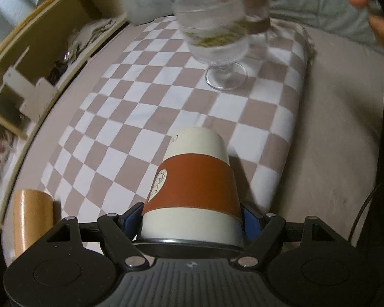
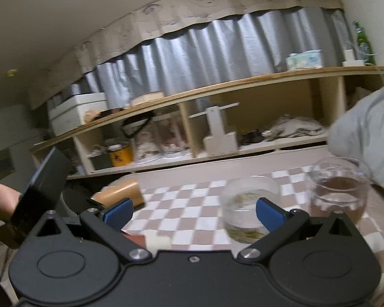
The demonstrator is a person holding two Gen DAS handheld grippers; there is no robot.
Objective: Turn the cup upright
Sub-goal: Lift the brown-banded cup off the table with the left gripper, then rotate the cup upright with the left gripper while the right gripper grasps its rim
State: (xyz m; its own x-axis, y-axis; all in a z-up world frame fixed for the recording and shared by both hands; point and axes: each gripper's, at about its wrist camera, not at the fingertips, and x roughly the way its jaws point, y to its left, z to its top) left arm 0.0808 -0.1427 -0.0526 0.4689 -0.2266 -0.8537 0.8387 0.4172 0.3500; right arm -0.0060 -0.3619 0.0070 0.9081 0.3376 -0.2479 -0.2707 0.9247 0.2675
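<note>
A white paper cup with an orange-brown sleeve [image 1: 192,186] stands upside down on the checkered cloth [image 1: 146,97], its black-rimmed mouth at the bottom. My left gripper [image 1: 192,217] is shut on the cup near its lower end, blue pads on both sides. A small part of the cup [image 2: 148,240] shows low in the right wrist view. My right gripper [image 2: 194,211] is open and empty, held above the cloth with a stemmed glass [image 2: 248,207] just beyond its right finger.
The stemmed glass [image 1: 215,33] holding greenish matter stands at the cloth's far end. A clear glass with brown liquid [image 2: 338,192] is beside it. A copper cup [image 1: 32,217] lies at the left. A wooden shelf [image 2: 217,92] runs along the bed. A hand holds a dark phone [image 2: 38,194].
</note>
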